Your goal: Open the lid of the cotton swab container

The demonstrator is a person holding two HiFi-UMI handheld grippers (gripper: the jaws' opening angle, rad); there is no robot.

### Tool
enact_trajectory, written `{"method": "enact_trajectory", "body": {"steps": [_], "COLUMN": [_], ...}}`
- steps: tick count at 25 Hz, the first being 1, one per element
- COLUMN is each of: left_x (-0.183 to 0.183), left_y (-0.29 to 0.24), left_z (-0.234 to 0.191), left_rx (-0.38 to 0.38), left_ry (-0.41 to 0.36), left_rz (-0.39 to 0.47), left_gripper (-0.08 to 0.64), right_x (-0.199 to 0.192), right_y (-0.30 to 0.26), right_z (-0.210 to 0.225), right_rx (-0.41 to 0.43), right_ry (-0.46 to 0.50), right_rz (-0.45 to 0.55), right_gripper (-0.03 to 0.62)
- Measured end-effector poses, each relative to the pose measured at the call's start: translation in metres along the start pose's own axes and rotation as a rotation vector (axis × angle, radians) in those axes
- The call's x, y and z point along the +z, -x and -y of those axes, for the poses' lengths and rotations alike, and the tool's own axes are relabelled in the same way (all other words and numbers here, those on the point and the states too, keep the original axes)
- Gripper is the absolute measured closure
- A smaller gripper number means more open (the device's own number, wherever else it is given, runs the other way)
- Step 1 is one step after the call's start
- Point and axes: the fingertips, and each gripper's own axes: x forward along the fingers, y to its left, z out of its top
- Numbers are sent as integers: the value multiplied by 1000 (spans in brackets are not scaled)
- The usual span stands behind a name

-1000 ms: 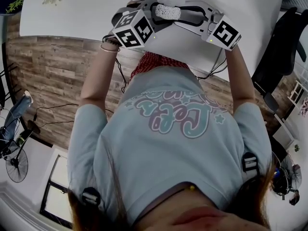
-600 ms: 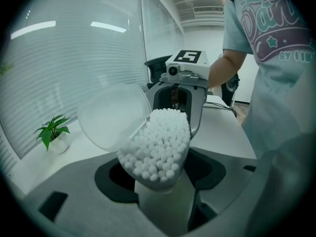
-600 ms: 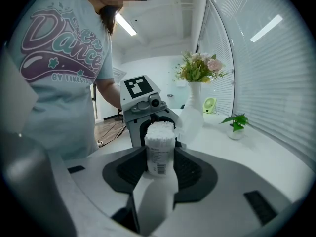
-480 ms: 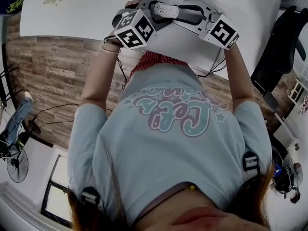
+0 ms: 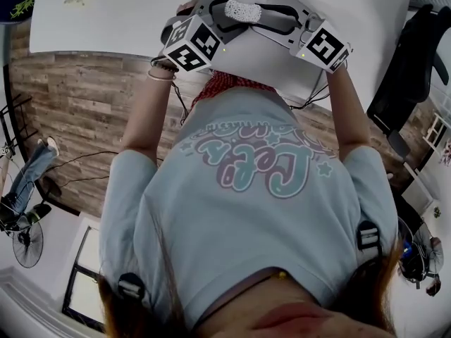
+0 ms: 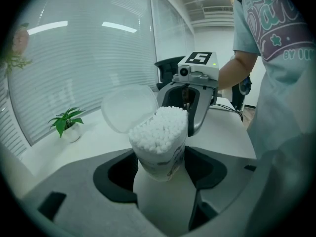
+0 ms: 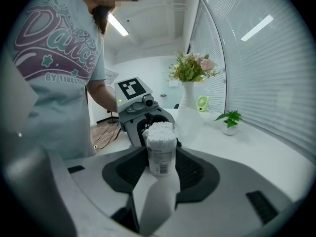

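The cotton swab container (image 7: pixel 160 142) sat between the jaws of the right gripper (image 7: pixel 161 169), over the table (image 7: pixel 256 147). The left gripper (image 6: pixel 163 174) faced it from the opposite side. Its jaws had just been opening and flanked the container with gaps on both sides. The lid (image 6: pixel 129 107) stood open beside the container's top, on the side toward the blinds (image 6: pixel 74 58). Behind, a potted plant (image 7: pixel 228 122) and a vase of flowers (image 7: pixel 190 90) stood on the table by the blinds.

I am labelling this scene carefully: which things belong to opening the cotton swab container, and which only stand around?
Belongs to the job: cotton swab container, gripped by the right gripper; its lid, already flipped open; left gripper, jaws just opening wider, container between them unpressed.
Just standing about: potted plant; flower vase; black chair.
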Motion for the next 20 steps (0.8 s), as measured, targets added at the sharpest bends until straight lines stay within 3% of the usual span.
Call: {"method": "enact_trajectory", "body": {"steps": [6, 20], "left_x": [-5, -1], "left_y": [12, 51], "left_z": [-2, -7], "left_rx": [39, 154], "left_ry": [30, 122], "left_rz": [18, 80], "left_gripper": [293, 293], "right_x": [5, 2], "right_y": [5, 16], "right_z": [0, -1], "right_rx": [-40, -206], "right_ry": [-40, -93], "right_rz": [32, -1], "right_gripper": [411, 411]}}
